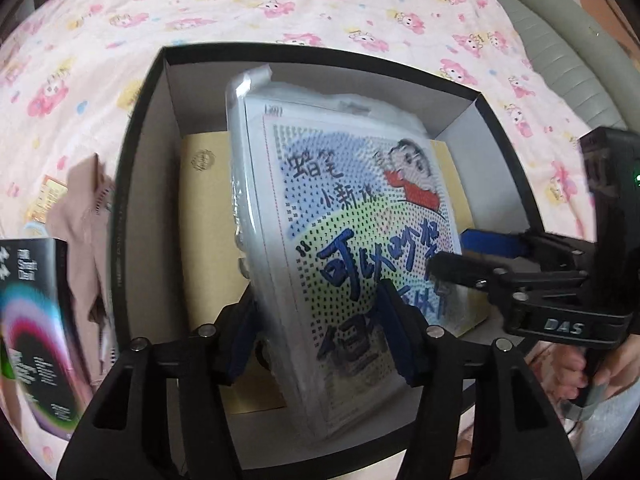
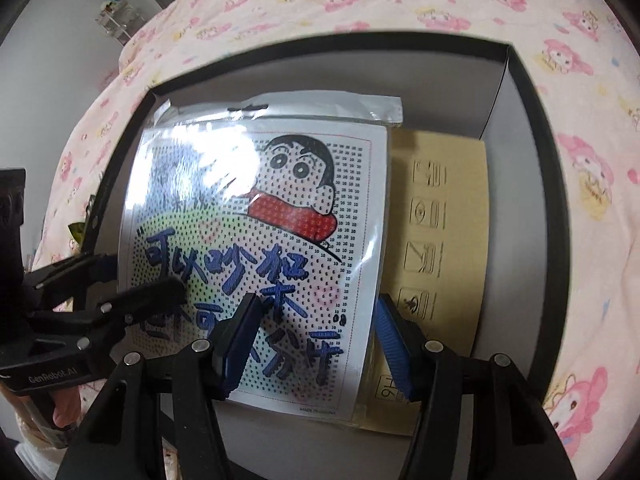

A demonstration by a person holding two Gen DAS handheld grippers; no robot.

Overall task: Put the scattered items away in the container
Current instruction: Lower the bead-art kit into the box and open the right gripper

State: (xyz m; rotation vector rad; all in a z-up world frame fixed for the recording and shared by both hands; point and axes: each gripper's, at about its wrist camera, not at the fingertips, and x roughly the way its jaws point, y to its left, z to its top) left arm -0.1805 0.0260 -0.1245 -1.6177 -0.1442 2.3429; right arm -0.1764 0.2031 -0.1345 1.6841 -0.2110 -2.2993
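A clear plastic packet (image 1: 340, 240) holding a dotted craft sheet printed with a cartoon boy in a red top and blue Chinese lettering sits over a black open-topped box (image 1: 136, 152) on a bed spread with a pink cartoon-print sheet (image 1: 280, 4). The packet lies tilted inside the box, its lower part resting across a flat tan cardboard carton (image 1: 200, 216) that lies on the box's pale floor.

Seen from the left wrist camera, the left tool (image 1: 320, 336) straddles the packet's near end, one blue-padded finger on each side of it; whether the pads actually press the plastic cannot be told. In the same view, the right tool (image 1: 460, 258) reaches in from the right, its fingers set narrow at the packet's right edge, one over the printed face and the blue one beside it; a grip cannot be confirmed.

From the right wrist camera, the packet (image 2: 256, 248) faces up with its sealed hang-tab end toward the far wall of the box (image 2: 520, 128), and the carton (image 2: 440, 240), stamped with line pictograms, shows to its right. The right tool (image 2: 316, 340) stands wide there, one blue finger over the sheet and the other at its right edge.

Outside the box, on the left, lie a black booklet with rainbow arcs (image 1: 36, 332) and a dusty-pink garment (image 1: 86, 216).
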